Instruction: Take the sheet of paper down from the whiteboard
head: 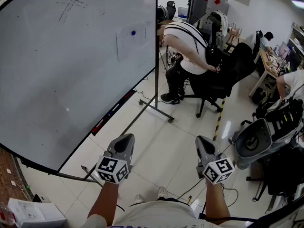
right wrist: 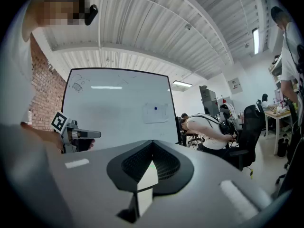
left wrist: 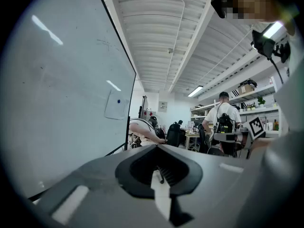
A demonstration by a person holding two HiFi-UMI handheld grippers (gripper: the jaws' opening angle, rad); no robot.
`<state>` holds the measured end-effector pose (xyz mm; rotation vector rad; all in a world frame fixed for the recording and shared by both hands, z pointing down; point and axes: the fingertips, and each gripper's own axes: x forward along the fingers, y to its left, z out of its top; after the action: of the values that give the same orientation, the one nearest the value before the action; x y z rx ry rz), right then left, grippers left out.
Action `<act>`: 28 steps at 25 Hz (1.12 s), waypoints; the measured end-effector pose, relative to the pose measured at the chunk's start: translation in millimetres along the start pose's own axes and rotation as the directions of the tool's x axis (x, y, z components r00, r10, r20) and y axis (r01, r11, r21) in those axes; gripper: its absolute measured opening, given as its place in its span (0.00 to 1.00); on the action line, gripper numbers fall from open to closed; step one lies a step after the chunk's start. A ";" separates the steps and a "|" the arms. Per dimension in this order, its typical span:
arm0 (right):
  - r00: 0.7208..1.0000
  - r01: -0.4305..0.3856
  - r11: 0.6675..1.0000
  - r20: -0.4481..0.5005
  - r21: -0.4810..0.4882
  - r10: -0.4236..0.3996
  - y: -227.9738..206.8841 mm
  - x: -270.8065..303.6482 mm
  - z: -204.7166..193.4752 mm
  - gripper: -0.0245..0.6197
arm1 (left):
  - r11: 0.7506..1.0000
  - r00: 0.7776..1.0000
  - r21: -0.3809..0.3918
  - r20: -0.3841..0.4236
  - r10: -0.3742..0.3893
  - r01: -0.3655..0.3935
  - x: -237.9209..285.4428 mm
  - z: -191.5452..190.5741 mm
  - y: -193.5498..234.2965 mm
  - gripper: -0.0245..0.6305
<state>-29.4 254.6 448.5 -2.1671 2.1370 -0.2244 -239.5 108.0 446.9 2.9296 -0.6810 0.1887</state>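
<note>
The left gripper (head: pixel 122 142) and the right gripper (head: pixel 203 143) are both pointing forward, each with its grey, ridged-pad jaws pressed together on nothing. The sheet of paper (head: pixel 132 42) is hanging well ahead of both and above them, to the left of the right gripper and well apart from either. It is a thin, pale rectangle, almost the same tone as the smooth, glossy whiteboard (head: pixel 57 80) it is lying flat against. A small round blue magnet (head: pixel 133 33) is pinning it near the middle of its top edge. Its edges are sitting roughly square to the board frame; the wide-angle views are bending it, so its long axis is probably upright, but that is not certain. Beyond the board's right edge, a person (head: pixel 187 42) is bending forward in a black office chair (head: pixel 223 77).
</note>
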 end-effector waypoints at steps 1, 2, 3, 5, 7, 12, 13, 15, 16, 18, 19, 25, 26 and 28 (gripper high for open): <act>1.000 -0.002 1.000 -0.001 0.003 0.002 -6.6 -0.8 -0.2 0.05 | 1.000 1.000 0.000 0.001 0.000 0.000 6.2 2.6 -4.2 0.04; 1.000 -0.003 1.000 -0.002 0.006 0.003 -13.3 -1.4 -0.4 0.05 | 1.000 1.000 0.000 0.002 0.001 -0.001 12.4 4.3 -7.8 0.04; 1.000 -0.005 1.000 -0.003 0.008 0.005 -20.4 -1.7 -0.4 0.05 | 1.000 1.000 0.000 0.003 0.004 -0.004 18.6 4.4 -10.7 0.04; 1.000 -0.005 1.000 -0.004 0.010 0.005 -36.6 -0.4 -0.1 0.05 | 1.000 1.000 0.001 0.006 0.011 -0.011 31.7 1.5 -16.3 0.04; 1.000 0.001 1.000 -0.005 0.020 -0.001 -52.5 4.6 -0.3 0.05 | 1.000 1.000 0.002 0.003 0.009 -0.009 43.3 -0.4 -21.8 0.04; 1.000 -0.009 0.999 -0.019 0.031 0.010 -73.5 24.3 -4.9 0.05 | 0.999 0.999 -0.015 0.008 0.036 -0.036 66.4 0.3 -10.8 0.04; 1.000 -0.006 1.000 -0.020 0.031 0.006 -78.8 28.9 -4.2 0.05 | 0.999 0.999 -0.019 0.010 0.037 -0.037 73.3 1.0 -6.8 0.04; 1.000 0.006 1.000 -0.020 0.027 -0.006 -89.6 38.6 -2.2 0.05 | 0.999 0.999 -0.024 0.013 0.032 -0.031 89.1 2.1 0.7 0.04; 1.000 0.013 1.000 -0.023 0.023 -0.012 -94.9 43.7 -1.3 0.05 | 0.999 1.000 -0.027 0.014 0.027 -0.027 98.2 2.5 4.7 0.04; 0.999 0.029 0.999 -0.029 0.014 -0.028 -106.8 54.0 -0.4 0.05 | 0.999 1.000 -0.037 0.017 0.014 -0.013 119.4 3.6 12.5 0.04; 0.999 0.040 0.999 -0.031 0.012 -0.039 -114.2 59.5 0.4 0.05 | 0.999 1.000 -0.040 0.019 0.002 -0.002 131.7 4.8 15.7 0.04; 0.995 0.096 0.995 -0.026 -0.010 -0.096 -163.5 116.5 19.7 0.05 | 0.998 0.997 -0.022 0.053 -0.055 0.056 218.9 31.8 48.2 0.04; 0.995 0.100 0.995 -0.028 -0.016 -0.101 -170.4 130.2 24.1 0.05 | 0.998 0.997 -0.016 0.061 -0.055 0.056 233.1 37.9 57.6 0.04; 0.993 0.111 0.993 -0.033 -0.032 -0.112 -183.8 158.9 34.3 0.05 | 0.998 0.996 -0.010 0.073 -0.054 0.055 262.0 50.0 78.1 0.04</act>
<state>159.2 97.7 452.0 -2.3189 2.0523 -0.2415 -36.4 -81.6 444.6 2.9524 -0.6082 0.0726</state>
